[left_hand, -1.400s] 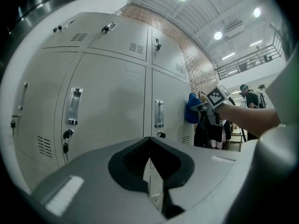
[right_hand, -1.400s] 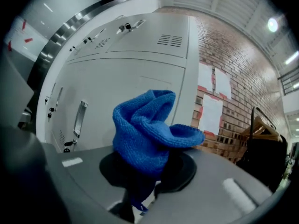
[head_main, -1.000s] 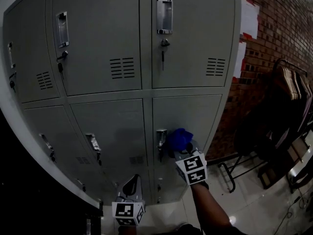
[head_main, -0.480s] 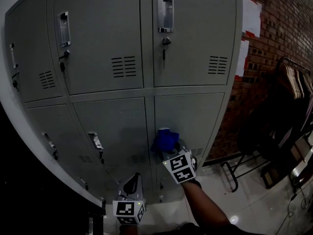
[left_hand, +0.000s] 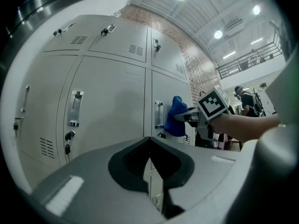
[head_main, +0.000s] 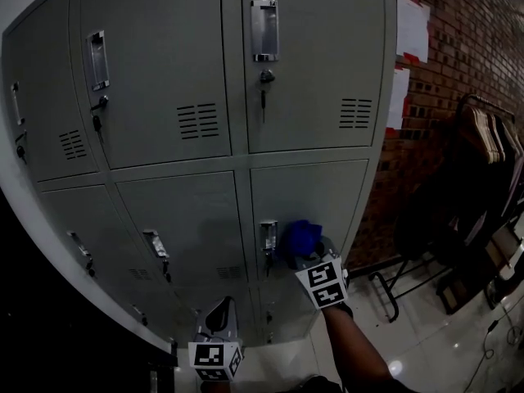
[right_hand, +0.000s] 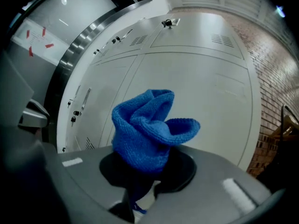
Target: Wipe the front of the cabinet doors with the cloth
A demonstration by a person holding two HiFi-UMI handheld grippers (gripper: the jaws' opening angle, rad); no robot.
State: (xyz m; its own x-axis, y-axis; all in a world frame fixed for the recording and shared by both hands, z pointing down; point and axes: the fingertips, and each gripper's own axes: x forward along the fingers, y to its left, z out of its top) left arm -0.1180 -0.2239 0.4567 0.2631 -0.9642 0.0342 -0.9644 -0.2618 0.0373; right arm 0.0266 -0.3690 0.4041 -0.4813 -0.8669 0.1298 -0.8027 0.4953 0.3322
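Right tongs point(right_hand: 141, 192) clamp the bunched blue cloth point(right_hand: 147, 129); left tongs point(left_hand: 150, 169) hang low, closed on nothing. On the grey cabinet point(head_main: 164, 72), the lower right door point(head_main: 327, 195) has the cloth at its left edge, just beside the handle point(head_main: 268, 237). Best to press flat and stroke in overlapping passes, skirting that handle.

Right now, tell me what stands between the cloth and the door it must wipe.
Nothing visible. The right gripper holds the cloth against or just off the lower right door; the handle is beside the cloth, not in between.
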